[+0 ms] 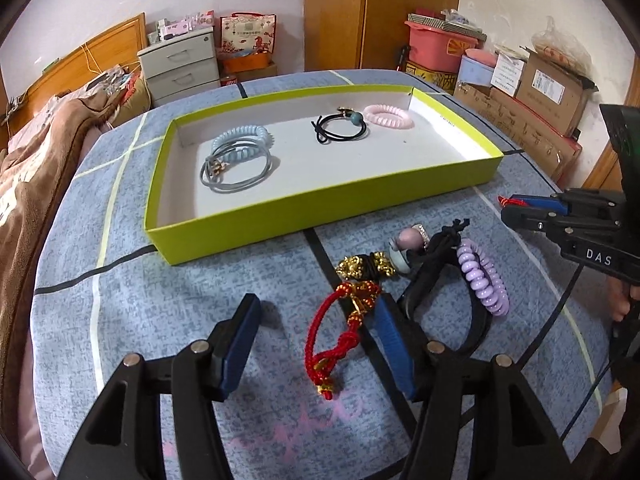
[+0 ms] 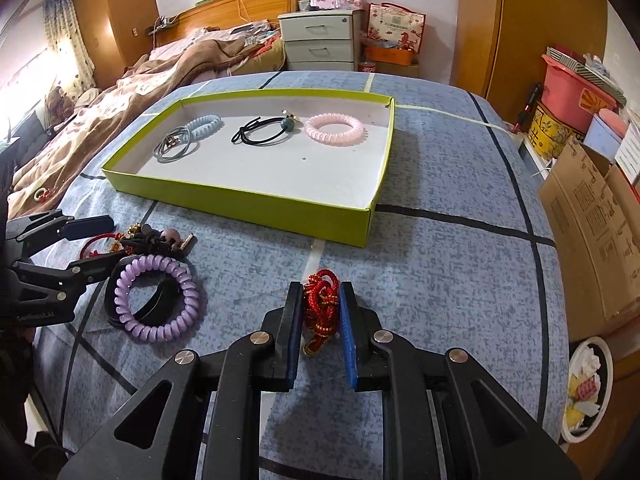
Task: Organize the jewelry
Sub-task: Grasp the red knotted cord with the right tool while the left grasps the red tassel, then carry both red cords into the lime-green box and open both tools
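Grip: right tongs clamp red cord for tray ahead | left tongs gape around red bracelet, likely next pick

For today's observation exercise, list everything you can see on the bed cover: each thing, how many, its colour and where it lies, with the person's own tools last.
Tray: one, lime green, far middle of the blue cover.
Coil ties in tray: two, pale blue left, pink right.
Grey cords: one bundle, against the blue coil.
Black tie with teal bead: one, tray middle.
Purple coil tie: one, on the cover, over a black band.
Red braided cord: one, between the left fingers.
Second red cord: one, in the right gripper.
Left gripper: open.
Right gripper: shut on the cord.
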